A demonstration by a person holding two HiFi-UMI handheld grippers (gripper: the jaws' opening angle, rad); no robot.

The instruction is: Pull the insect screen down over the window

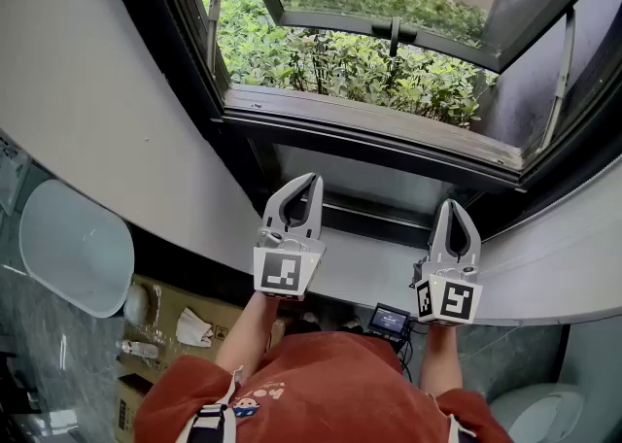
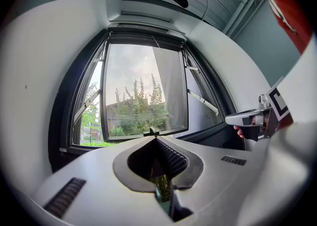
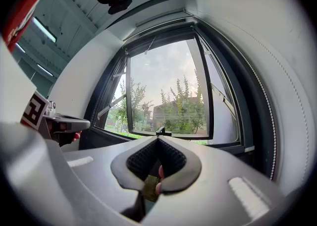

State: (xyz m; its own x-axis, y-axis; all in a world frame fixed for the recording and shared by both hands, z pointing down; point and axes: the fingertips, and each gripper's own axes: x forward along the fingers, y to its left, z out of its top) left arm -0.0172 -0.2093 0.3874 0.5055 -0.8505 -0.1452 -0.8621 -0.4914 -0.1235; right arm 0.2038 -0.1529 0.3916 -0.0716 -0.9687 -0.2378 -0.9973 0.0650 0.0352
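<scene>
While the left gripper (image 1: 312,179) and right gripper (image 1: 455,204) sit clenched and empty just below the window (image 1: 369,125), the screen isn't down; it's probably rolled in the box (image 2: 146,24) atop the window. Whole pull remains.

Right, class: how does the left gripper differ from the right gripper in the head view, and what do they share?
The left gripper shows higher and larger in the head view; the right gripper shows lower and smaller. The left gripper's marker cube bears a different black-and-white pattern from the right gripper's marker cube. Both have fingers shut, hold nothing, and point toward the open window.
</scene>
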